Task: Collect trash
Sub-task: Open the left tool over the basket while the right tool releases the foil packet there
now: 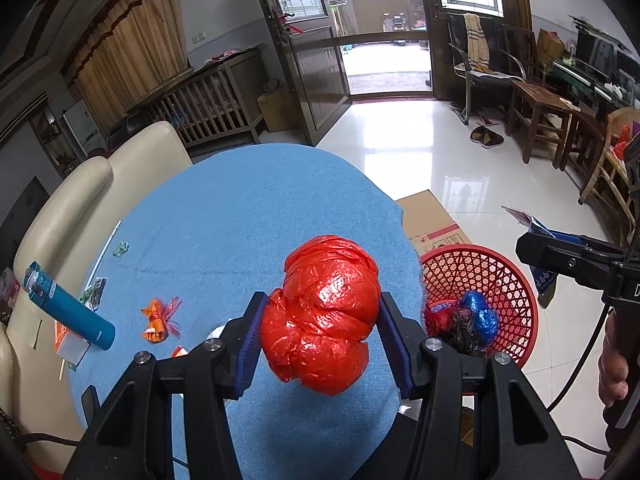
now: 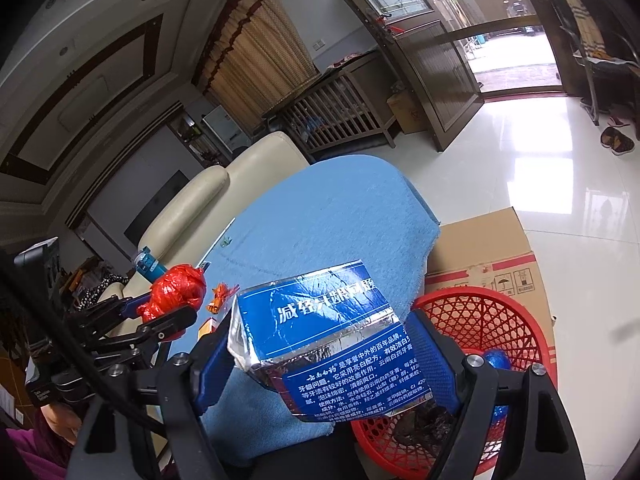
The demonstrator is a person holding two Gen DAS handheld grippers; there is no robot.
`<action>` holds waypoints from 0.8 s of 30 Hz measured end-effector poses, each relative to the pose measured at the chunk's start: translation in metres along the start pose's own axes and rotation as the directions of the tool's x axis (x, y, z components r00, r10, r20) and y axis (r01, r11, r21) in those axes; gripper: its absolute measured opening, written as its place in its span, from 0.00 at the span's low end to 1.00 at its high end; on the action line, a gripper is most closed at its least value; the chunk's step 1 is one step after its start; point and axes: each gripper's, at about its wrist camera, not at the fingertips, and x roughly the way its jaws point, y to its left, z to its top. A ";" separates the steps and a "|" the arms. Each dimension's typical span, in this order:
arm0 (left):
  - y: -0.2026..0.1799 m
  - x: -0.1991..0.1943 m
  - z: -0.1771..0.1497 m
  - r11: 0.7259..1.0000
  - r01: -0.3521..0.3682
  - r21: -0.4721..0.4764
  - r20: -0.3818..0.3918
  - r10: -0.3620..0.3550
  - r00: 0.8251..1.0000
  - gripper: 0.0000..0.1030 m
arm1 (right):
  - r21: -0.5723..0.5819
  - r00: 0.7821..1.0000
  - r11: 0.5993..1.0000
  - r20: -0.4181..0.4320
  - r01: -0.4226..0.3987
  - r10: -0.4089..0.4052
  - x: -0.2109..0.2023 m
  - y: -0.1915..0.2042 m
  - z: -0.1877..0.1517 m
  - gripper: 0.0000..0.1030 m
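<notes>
Nearest us, our left gripper [image 1: 320,320] clamps a red bag wad [image 1: 322,316] above the blue tablecloth [image 1: 240,208]; our right gripper [image 2: 320,352] pinches a toothpaste box [image 2: 332,340]; red basket [image 1: 504,276] at four o'clock.

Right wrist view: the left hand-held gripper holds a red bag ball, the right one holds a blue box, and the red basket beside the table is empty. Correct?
Not quite: the red basket already holds trash, a blue foil wad among it, as the left wrist view shows. The left hand-held gripper does hold the red bag ball, and the right hand-held gripper the blue box.
</notes>
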 end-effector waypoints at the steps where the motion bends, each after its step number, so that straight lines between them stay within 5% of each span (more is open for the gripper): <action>1: -0.001 0.001 0.000 1.000 0.001 0.003 0.000 -0.001 1.000 0.55 | 0.003 1.000 1.000 0.001 0.000 0.000 0.000 -0.001 0.000 0.81; 24: -0.040 0.010 0.013 0.994 0.076 0.082 -0.005 -0.076 0.997 0.56 | 0.099 1.000 0.995 0.015 0.020 -0.021 -0.012 -0.030 -0.006 0.81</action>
